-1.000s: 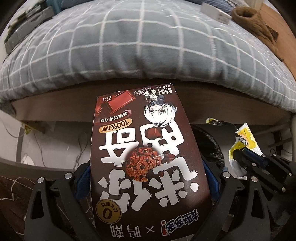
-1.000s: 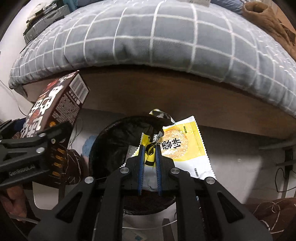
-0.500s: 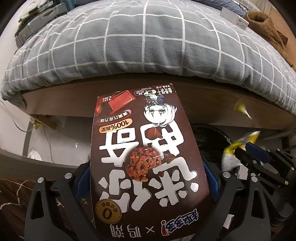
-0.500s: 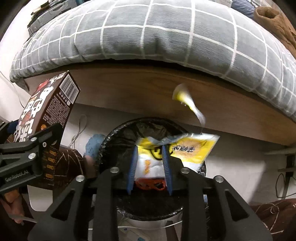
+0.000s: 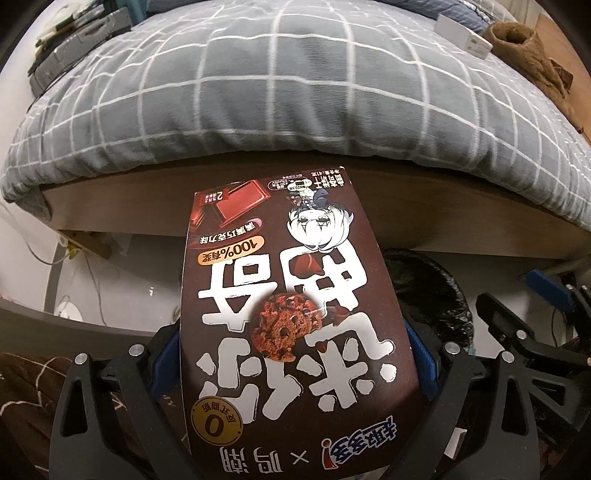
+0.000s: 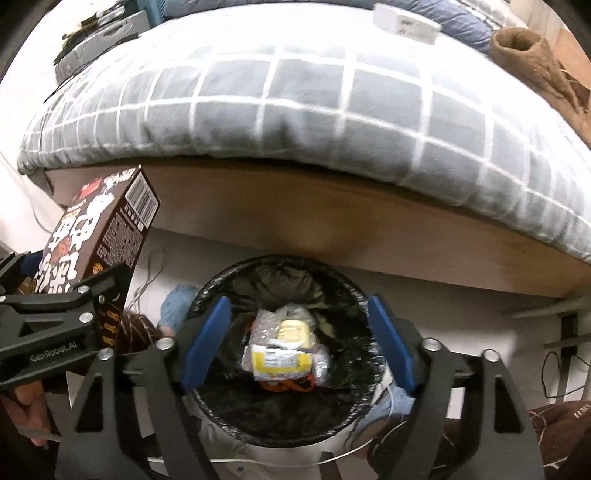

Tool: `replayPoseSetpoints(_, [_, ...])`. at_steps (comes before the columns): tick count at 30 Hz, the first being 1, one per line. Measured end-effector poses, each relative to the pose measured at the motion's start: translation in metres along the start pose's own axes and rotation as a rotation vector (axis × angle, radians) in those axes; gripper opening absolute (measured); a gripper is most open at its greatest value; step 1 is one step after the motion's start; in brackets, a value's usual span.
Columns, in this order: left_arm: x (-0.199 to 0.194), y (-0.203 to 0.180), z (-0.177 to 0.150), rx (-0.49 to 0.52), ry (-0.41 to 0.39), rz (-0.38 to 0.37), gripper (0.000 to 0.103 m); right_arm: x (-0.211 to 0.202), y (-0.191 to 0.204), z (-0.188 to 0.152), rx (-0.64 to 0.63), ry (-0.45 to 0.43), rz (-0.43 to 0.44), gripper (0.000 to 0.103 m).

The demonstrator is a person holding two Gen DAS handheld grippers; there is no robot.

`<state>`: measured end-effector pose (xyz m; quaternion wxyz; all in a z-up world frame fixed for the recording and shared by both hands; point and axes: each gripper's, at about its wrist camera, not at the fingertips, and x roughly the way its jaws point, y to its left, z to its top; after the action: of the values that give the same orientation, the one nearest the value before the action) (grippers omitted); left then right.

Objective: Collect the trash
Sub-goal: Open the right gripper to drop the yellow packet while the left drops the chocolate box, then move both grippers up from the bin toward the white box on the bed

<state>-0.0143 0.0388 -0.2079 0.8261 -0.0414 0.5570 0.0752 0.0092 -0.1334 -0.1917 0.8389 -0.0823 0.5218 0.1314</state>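
Note:
My left gripper (image 5: 295, 365) is shut on a brown cookie box (image 5: 291, 317) with white lettering, held upright; the box also shows at the left of the right wrist view (image 6: 107, 236). My right gripper (image 6: 299, 347) is open and empty, right above a round bin lined with a black bag (image 6: 221, 391). A yellow snack wrapper (image 6: 284, 354) lies inside the bin among clear plastic trash. In the left wrist view the bin (image 5: 432, 295) is partly hidden behind the box, and the right gripper's blue pads (image 5: 546, 291) show at the right.
A bed with a grey checked duvet (image 6: 314, 110) and a wooden frame (image 6: 295, 221) stands just behind the bin. A brown garment (image 6: 532, 66) and a white box (image 6: 406, 22) lie on the bed. Cables (image 5: 88, 273) run along the floor at the left.
My right gripper opened and the yellow wrapper dropped out of it into the bin. My left gripper kept hold of the cookie box and barely moved.

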Motion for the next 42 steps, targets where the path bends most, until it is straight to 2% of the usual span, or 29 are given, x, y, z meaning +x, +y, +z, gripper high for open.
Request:
replayPoseSetpoints(10, [0.002, -0.040, -0.004, 0.074, 0.018, -0.068, 0.093, -0.038, -0.060, -0.011, 0.118, -0.069, -0.084, 0.095])
replayPoseSetpoints(17, [0.000, -0.063, -0.011, 0.115, 0.034, -0.100, 0.094, -0.052, -0.078, -0.012, 0.142, -0.080, -0.125, 0.095])
replayPoseSetpoints(27, [-0.014, -0.090, -0.020, 0.165, 0.017, -0.129, 0.094, -0.058, -0.097, -0.021, 0.179, -0.097, -0.167, 0.095])
replayPoseSetpoints(31, [-0.011, -0.085, -0.017, 0.183, 0.016, -0.118, 0.096, -0.061, -0.097, -0.022, 0.180, -0.102, -0.166, 0.095])
replayPoseSetpoints(34, [-0.011, -0.079, -0.013, 0.177, -0.005, -0.079, 0.097, -0.060, -0.093, -0.021, 0.167, -0.101, -0.169, 0.095])
replayPoseSetpoints(38, [-0.016, -0.073, -0.010, 0.158, -0.002, -0.086, 0.097, -0.062, -0.089, -0.018, 0.161, -0.109, -0.171, 0.095])
replayPoseSetpoints(42, [-0.027, -0.064, 0.000, 0.165, -0.038, -0.059, 0.097, -0.066, -0.086, -0.015, 0.154, -0.123, -0.170, 0.095])
